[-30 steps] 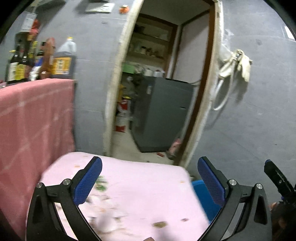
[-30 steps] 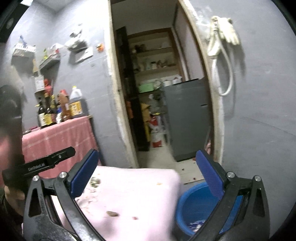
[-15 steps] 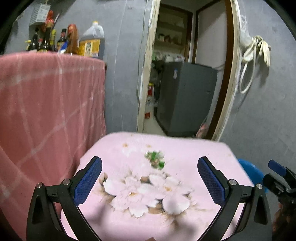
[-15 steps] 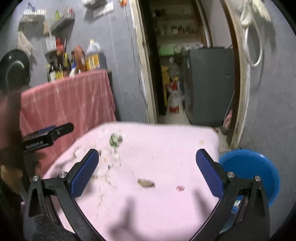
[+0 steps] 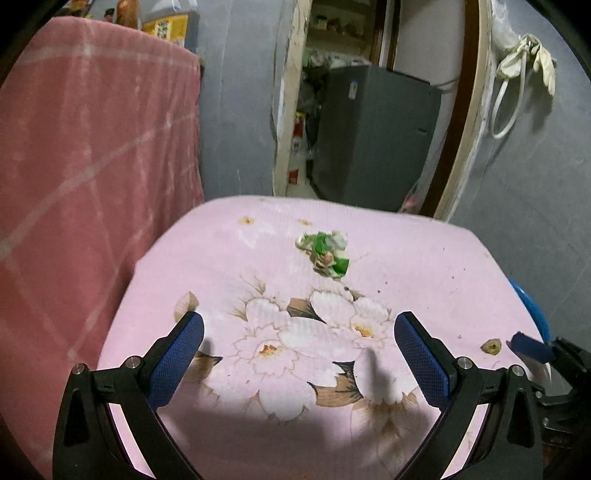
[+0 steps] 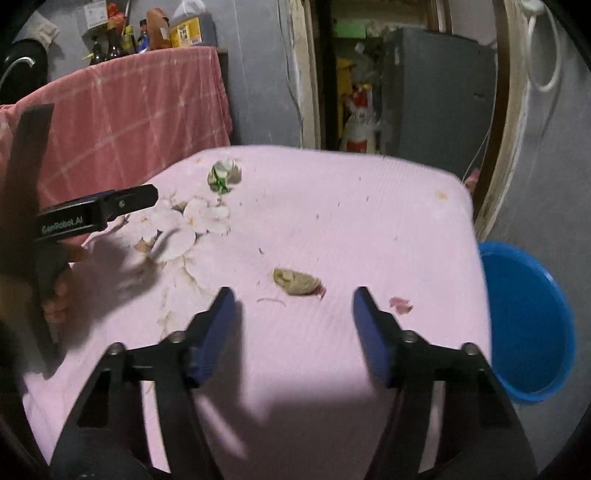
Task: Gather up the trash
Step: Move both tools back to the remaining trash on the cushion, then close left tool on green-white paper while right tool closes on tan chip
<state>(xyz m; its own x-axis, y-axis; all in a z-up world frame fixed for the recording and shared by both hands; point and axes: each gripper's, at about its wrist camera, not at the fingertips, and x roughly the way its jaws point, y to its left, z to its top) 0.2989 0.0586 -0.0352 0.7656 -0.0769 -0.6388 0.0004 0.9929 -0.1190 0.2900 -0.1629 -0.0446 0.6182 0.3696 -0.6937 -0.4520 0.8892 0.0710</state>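
A crumpled green and white wrapper (image 5: 327,253) lies on the pink flowered tablecloth (image 5: 424,258), ahead of my open, empty left gripper (image 5: 299,341). It also shows in the right wrist view (image 6: 222,177) at the far left. A brownish scrap (image 6: 295,282) lies just ahead of my open, empty right gripper (image 6: 294,308); a small pink scrap (image 6: 400,304) lies to its right. The brownish scrap shows in the left wrist view (image 5: 490,346) near the right gripper's tip (image 5: 530,347). A blue basin (image 6: 528,325) stands on the floor right of the table.
A taller table draped in a red checked cloth (image 6: 136,122) stands to the left, with bottles (image 6: 184,29) on top. An open doorway with a grey cabinet (image 5: 373,136) is behind. Gloves (image 5: 532,59) hang on the grey wall. Small crumbs dot the cloth.
Both grippers have tilted down and moved in over the pink table. The right gripper has narrowed a little around the brownish scrap.
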